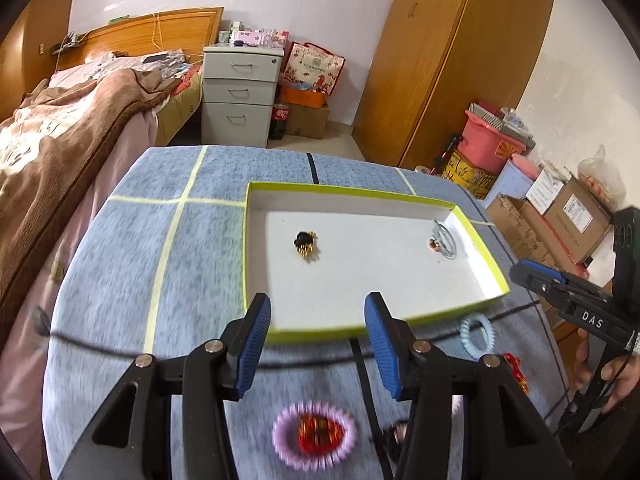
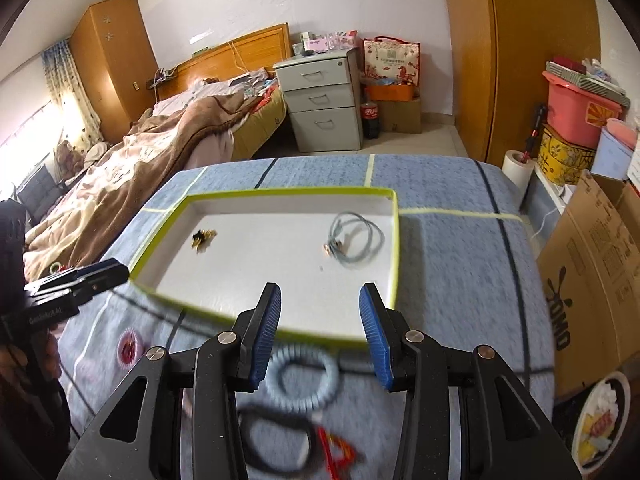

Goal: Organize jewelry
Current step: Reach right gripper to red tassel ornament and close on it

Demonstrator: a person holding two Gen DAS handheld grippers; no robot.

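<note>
On the blue checked table cover (image 1: 120,264), a shallow white tray with a lime-green rim (image 1: 360,192) sits centred ahead of both tools. Inside it lie two items: a black-and-gold ornament (image 1: 306,243) toward its left half, and a coiled grey necklace (image 2: 356,240) near its right wall, well apart from each other.

Left gripper (image 1: 318,344): jaws spread wide, nothing between them. It hangs above the cover at the tray's near rim. Below it lies a lilac coil hair tie (image 1: 314,436) ringing a red-and-gold piece (blurred, details unreadable).

Right gripper (image 2: 320,336): jaws likewise wide apart, holding nothing. A pale blue coil hair tie (image 2: 304,380) lies on the cover beneath it, just outside the tray. Nearer the camera lie a black loop (image 2: 276,444) and a red ornament (image 2: 338,452), both blurred.
</note>
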